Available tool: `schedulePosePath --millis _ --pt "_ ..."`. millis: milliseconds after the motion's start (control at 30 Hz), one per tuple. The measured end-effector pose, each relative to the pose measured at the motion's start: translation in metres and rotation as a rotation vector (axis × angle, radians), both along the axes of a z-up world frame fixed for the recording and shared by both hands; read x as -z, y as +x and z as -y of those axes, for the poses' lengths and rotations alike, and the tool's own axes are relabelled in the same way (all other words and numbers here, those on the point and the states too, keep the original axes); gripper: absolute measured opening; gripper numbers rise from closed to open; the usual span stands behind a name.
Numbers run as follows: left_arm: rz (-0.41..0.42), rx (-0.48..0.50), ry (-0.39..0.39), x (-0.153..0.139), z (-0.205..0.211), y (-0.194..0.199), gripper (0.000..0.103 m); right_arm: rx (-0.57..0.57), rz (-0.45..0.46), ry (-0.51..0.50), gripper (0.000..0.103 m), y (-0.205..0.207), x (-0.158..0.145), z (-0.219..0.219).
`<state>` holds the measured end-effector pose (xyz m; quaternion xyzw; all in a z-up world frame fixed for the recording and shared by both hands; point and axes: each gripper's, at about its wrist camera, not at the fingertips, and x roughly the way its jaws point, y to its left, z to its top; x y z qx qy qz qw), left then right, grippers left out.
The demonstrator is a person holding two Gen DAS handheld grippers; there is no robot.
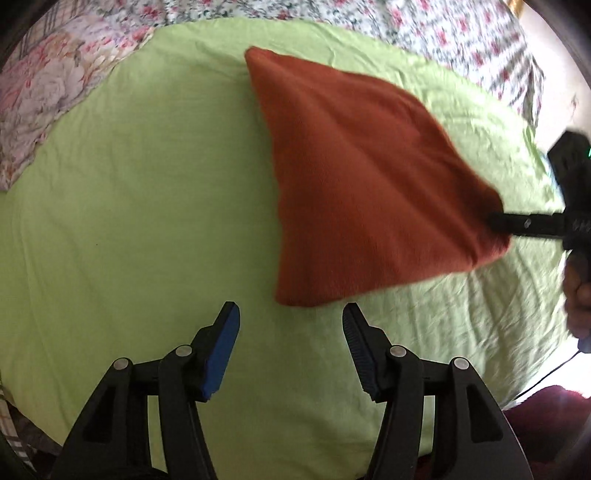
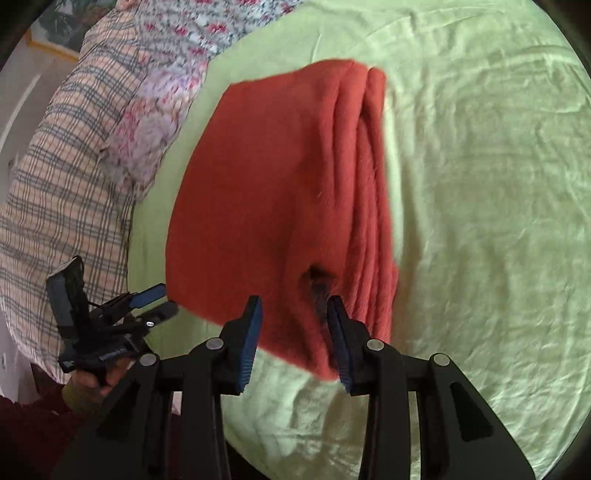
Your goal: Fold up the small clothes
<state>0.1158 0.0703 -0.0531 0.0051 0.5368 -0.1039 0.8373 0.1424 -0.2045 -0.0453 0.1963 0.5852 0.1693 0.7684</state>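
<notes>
A rust-red folded cloth [image 1: 369, 173] lies across the green sheet [image 1: 129, 221], with several stacked layers showing along its edge [image 2: 373, 206] in the right wrist view. My right gripper [image 2: 294, 304] is shut on the cloth's near end, and the fabric bunches between its blue pads. From the left wrist view the right gripper [image 1: 498, 221] reaches in from the right and holds that corner lifted. My left gripper [image 1: 291, 314] is open just below the cloth's near tip, with nothing between its fingers. The right wrist view shows the left gripper [image 2: 162, 301] beside the cloth's left edge.
A floral quilt [image 1: 55, 85] and floral bedding [image 1: 424, 33] border the green sheet at the far side. Plaid fabric [image 2: 66, 177] lies to the left. A dark red fabric [image 1: 554, 417] and a thin cable [image 1: 546, 376] sit at the sheet's near right edge.
</notes>
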Motion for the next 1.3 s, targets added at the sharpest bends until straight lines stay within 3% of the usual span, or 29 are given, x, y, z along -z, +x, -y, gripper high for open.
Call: schedulePosePath --millis 100,167,233,300,367,433,500,600,767,833,967,1067,1200,1300 --pt "0.018 0.008 0.048 0.007 0.007 -0.001 0.058 -0.02 0.003 0.001 0.035 -0.004 0.003 -0.004" --pt "0.026 0.012 0.087 0.012 0.013 -0.001 0.058 -0.028 -0.004 0.0 0.025 -0.003 0.004 -0.006" --pt "0.031 0.012 0.108 0.013 0.016 0.002 0.056 -0.024 -0.021 0.035 0.006 0.0 0.006 -0.008" --pt "0.034 0.002 0.106 0.012 0.018 0.004 0.054 -0.018 -0.027 0.053 0.005 0.003 0.004 -0.009" --pt "0.038 -0.029 0.09 0.007 0.016 0.005 0.043 0.0 -0.021 0.106 0.005 0.006 -0.004 -0.009" --pt "0.042 -0.076 0.044 -0.001 0.009 0.009 0.021 0.024 0.022 0.197 0.005 0.007 -0.024 -0.004" --pt "0.034 -0.123 -0.006 -0.005 0.002 0.008 0.014 0.028 0.089 0.244 0.005 0.006 -0.047 0.002" --pt "0.036 -0.164 -0.093 -0.015 -0.005 0.008 0.009 0.035 0.116 0.201 0.005 0.003 -0.055 0.009" --pt "0.007 -0.146 -0.043 -0.004 0.005 0.008 0.006 0.043 0.091 0.069 0.005 0.002 -0.038 0.011" --pt "-0.014 -0.149 -0.042 0.006 0.003 0.009 0.005 0.011 0.064 -0.074 0.004 0.002 -0.021 0.009" --pt "-0.026 -0.155 -0.049 0.017 0.0 0.011 0.005 -0.013 0.006 -0.204 0.004 0.001 0.022 0.005" --pt "-0.035 -0.129 -0.02 0.014 0.005 0.009 0.006 0.033 -0.014 -0.162 0.004 0.002 0.037 0.014" --pt "-0.08 -0.071 -0.035 0.007 0.002 0.0 0.011 0.049 -0.03 -0.143 0.004 0.004 0.031 0.023" --pt "-0.052 -0.016 -0.087 -0.017 -0.005 -0.012 0.016 0.057 -0.067 -0.117 0.016 -0.001 0.02 0.024"
